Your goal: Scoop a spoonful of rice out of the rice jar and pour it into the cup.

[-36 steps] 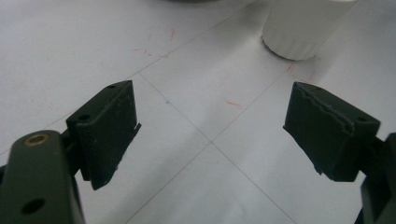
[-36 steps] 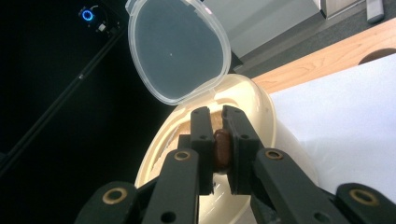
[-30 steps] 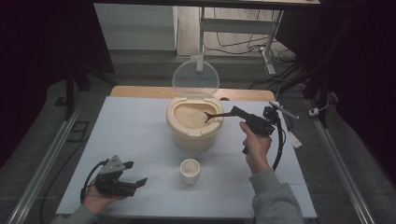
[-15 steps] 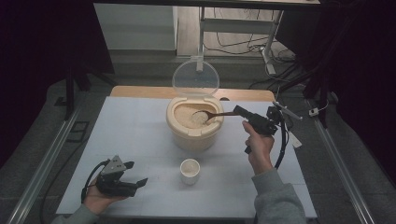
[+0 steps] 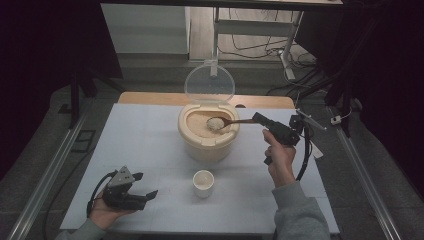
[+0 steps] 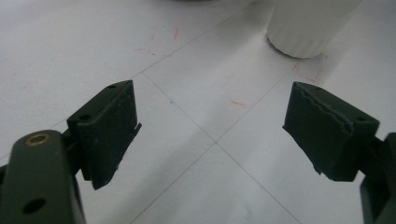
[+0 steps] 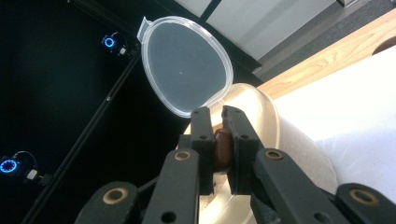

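— Right gripper (image 5: 260, 119)?
— Pinched on the wooden spoon (image 5: 235, 121) by the handle end, brown wood wedged between the two black pads in the right gripper view (image 7: 223, 149). Held out level from the right side of the bench (image 5: 150, 145), above the tub's rim.
— And the spoon's bowl?
— Loaded with a heap of rice (image 5: 215, 123), hanging over the open beige tub (image 5: 208, 137), just above the grain inside.
— Lid?
— Clear plastic lid (image 5: 209, 82), hinged at the back of the tub, standing upright and open; seen too in the right gripper view (image 7: 187, 65).
— Left gripper (image 5: 145, 196)?
— Spread wide, nothing between the pads. Resting low in the hand at the near left corner of the bench, pointing right toward the small white cup (image 5: 203, 181).
— Close to the cup?
— Near, not touching. In the left gripper view, cup's base (image 6: 308, 28) at the top edge, beyond the open jaws, with bare white bench in between.
— Cup relative to the tub?
— In front of it, on the near side, standing upright, apart from it.
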{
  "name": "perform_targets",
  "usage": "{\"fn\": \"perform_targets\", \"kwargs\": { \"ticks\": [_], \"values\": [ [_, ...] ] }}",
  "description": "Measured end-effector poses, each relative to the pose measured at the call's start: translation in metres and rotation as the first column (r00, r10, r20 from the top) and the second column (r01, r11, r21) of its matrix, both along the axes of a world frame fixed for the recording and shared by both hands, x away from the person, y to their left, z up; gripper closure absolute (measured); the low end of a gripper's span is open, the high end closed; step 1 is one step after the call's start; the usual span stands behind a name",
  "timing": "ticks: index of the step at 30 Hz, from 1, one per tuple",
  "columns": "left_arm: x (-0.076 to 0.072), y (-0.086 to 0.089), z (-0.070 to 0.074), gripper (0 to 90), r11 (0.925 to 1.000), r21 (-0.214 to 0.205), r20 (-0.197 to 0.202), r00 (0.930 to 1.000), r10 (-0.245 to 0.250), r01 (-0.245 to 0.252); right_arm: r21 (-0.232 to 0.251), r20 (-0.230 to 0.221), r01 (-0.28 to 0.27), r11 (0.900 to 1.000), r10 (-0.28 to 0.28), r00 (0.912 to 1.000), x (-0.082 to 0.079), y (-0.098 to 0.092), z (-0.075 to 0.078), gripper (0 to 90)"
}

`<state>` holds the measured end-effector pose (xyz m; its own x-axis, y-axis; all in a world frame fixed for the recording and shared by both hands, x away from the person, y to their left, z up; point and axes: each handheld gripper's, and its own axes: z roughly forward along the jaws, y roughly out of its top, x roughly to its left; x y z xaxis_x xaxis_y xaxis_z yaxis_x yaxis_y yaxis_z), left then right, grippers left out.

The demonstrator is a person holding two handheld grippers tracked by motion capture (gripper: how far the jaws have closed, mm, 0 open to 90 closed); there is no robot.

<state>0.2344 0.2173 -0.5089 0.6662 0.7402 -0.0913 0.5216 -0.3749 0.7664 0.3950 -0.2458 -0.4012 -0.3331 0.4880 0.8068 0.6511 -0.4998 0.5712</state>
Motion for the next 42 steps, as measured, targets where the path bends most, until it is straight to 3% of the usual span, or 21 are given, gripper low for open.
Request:
{"fn": "perform_targets", "kwargs": {
  "ticks": [29,42],
  "values": [
    [0.001,0.000,-0.002,16.8,1.0000,0.004,-0.008,1.0000,0.002,-0.002,-0.014,0.036,-0.048,0.9987,0.049,0.9982,-0.007,0.000,0.009,82.8],
    [0.001,0.000,-0.002,16.9,1.0000,0.005,-0.009,1.0000,-0.001,0.001,0.010,0.042,-0.082,0.9966,0.082,0.9958,-0.018,-0.003,0.016,82.8]
  ]
}}
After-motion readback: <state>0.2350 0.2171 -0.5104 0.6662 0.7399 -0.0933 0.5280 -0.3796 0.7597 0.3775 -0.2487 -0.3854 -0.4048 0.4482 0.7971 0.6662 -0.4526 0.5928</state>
